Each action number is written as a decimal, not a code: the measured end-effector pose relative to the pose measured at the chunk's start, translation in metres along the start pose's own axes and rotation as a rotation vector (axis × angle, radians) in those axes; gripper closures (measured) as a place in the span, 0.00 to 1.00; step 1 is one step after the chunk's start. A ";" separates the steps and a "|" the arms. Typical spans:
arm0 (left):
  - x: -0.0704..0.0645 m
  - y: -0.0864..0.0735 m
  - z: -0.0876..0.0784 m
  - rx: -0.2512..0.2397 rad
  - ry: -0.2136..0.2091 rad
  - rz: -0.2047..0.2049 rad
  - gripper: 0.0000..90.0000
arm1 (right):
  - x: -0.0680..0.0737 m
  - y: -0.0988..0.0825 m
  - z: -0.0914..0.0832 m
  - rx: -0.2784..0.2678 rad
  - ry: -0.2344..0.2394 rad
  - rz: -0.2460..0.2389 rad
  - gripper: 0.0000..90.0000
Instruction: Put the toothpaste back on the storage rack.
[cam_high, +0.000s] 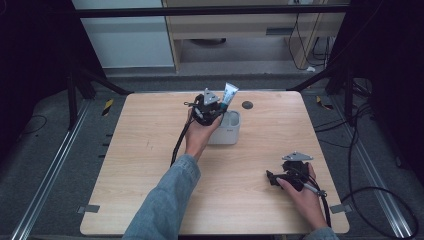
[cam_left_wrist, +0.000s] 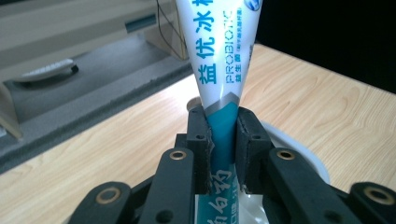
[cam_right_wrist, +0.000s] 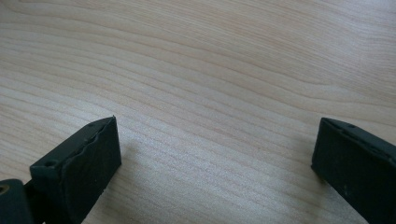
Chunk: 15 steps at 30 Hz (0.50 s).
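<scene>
Left gripper (cam_high: 212, 107) raised, jaws clamped; right gripper (cam_high: 280, 178) low, jaws spread wide.

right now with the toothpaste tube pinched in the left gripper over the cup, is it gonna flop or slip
The toothpaste tube probably gives a little: the left gripper is shut on its narrow teal part and the wall looks squeezed in. It stands straight above the jaws, so flopping seems unlikely. Its glossy skin may slide. The white cup looks light, apt to tip if nudged.

Toothpaste tube (cam_left_wrist: 219, 70): white with teal lettering, solid teal lower band, silver chevron stripe between. Cup (cam_high: 229, 131): plain white. Table (cam_high: 150, 150): pale wood grain. Gripper jaws: black. Sleeve (cam_high: 165, 200): blue denim.
</scene>
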<state>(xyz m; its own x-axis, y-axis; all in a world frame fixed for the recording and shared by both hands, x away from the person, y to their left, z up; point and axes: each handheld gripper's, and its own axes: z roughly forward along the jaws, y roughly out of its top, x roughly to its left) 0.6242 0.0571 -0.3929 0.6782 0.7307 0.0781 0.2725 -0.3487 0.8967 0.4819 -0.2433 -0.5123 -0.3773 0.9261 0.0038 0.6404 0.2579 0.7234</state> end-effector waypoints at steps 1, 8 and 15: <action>0.000 -0.003 0.001 0.010 -0.003 0.001 0.86 | 0.000 0.000 0.000 0.000 0.000 0.000 0.02; 0.002 -0.005 0.002 0.028 -0.004 -0.013 0.86 | 0.000 0.000 0.000 0.000 0.000 0.000 0.02; 0.004 -0.008 0.005 0.057 -0.002 -0.029 0.86 | 0.000 0.000 0.000 0.000 0.000 0.000 0.02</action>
<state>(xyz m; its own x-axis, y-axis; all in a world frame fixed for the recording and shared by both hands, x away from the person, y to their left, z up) 0.6279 0.0598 -0.4020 0.6707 0.7399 0.0511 0.3309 -0.3602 0.8722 0.4818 -0.2433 -0.5122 -0.3770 0.9262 0.0041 0.6405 0.2575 0.7235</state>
